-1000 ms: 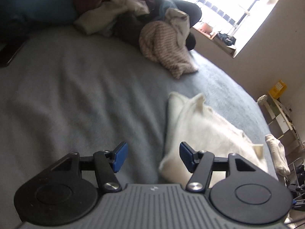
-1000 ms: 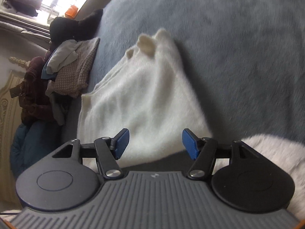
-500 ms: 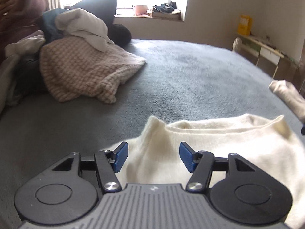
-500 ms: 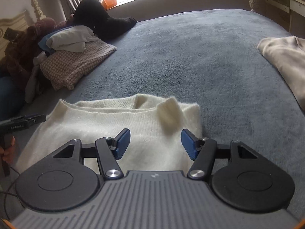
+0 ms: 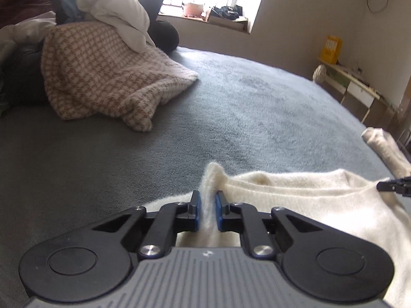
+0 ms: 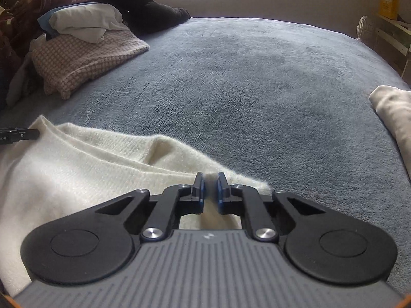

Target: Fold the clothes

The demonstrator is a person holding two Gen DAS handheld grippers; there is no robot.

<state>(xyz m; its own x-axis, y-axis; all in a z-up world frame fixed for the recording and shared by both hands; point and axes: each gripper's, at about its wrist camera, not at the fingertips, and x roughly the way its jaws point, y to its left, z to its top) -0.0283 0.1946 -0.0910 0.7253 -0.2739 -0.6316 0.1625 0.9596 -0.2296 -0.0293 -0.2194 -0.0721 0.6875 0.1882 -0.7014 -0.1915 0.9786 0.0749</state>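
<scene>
We have the left gripper [image 5: 206, 205] and the right gripper [image 6: 210, 191] each pinching a far corner of the fluffy cream knitted sweater [image 6: 84, 164], which stretches sideways between them on the grey-blue fleece bedspread [image 6: 257, 77]

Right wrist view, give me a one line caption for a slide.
Right tool shut on a corner of the cream sweater on the grey bed, checked sweater piled behind.

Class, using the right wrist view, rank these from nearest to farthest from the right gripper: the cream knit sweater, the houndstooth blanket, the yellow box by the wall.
1. Cream knit sweater: pinched in the right gripper.
2. Houndstooth blanket: far left, on the bed.
3. Yellow box: far right, beyond the bed.
</scene>
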